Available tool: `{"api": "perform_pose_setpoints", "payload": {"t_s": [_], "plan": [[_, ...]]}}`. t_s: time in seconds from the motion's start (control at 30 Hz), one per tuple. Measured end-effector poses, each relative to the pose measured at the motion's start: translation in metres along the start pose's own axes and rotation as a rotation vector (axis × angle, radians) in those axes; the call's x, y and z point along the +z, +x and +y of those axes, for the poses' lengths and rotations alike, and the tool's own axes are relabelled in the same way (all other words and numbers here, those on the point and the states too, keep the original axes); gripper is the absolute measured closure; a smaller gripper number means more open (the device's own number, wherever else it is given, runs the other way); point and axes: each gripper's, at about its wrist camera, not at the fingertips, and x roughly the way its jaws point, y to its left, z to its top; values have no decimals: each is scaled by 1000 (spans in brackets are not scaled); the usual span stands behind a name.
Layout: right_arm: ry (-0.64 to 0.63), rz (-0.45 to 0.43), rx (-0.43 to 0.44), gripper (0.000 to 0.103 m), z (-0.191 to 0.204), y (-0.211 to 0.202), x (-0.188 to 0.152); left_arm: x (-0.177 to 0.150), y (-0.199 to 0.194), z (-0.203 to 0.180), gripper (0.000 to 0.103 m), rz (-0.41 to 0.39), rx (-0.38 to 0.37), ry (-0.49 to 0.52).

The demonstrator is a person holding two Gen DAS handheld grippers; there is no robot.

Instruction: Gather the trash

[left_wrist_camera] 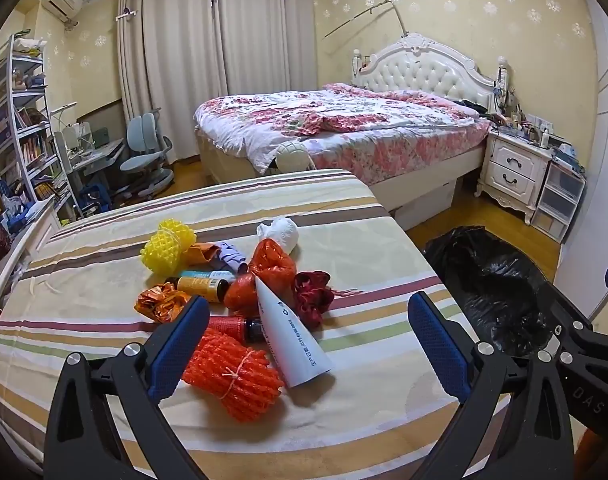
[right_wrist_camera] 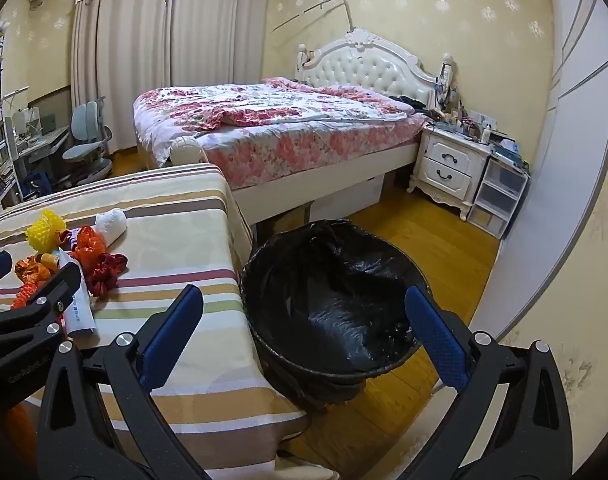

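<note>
two claws gape wide, gripping nothing: the left claw (left_wrist_camera: 308,344) hovers over the trash pile (left_wrist_camera: 240,300) on the striped worktop (left_wrist_camera: 376,248), the right claw (right_wrist_camera: 304,336) above the black-lined bin (right_wrist_camera: 332,292) beside it.

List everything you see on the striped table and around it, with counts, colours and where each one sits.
foam net sleeve: one, orange, nearest pile edge
foam net: one, yellow, far left of pile
tube: one, white, across pile middle
paper wad: one, white, far side
bottle: one, amber, beside yellow net
trash bin: one, black-lined, on floor right of table
bed: one, floral cover, behind
left gripper: open, over pile
right gripper: open, over bin
</note>
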Motion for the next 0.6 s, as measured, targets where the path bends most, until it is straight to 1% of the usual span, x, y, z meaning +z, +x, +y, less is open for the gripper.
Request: {"api": "perform_pose_setpoints", "payload": {"t_s": [0.03,0.07,0.27,0.43,0.57,0.6], "plan": [[0,-1,-1,4,0,0,0,0,-1,0,6,-2,4,0],[-1,-3,-2,4,-1,0,0,1,1,0,6,14,-11,1],[4,-7,-3,4,-3,0,0,0,1,0,6,14,-11,3],[-3,-7,-1,4,-5,-1,-6,1,1,1,6,15,-13,1],[7,-4,2,4,-6,0,-2,3,2,2,6,16,-12,0],[7,-4,3,4,-6,-1,-2,2,6,-2,6,15,-15,1]]}}
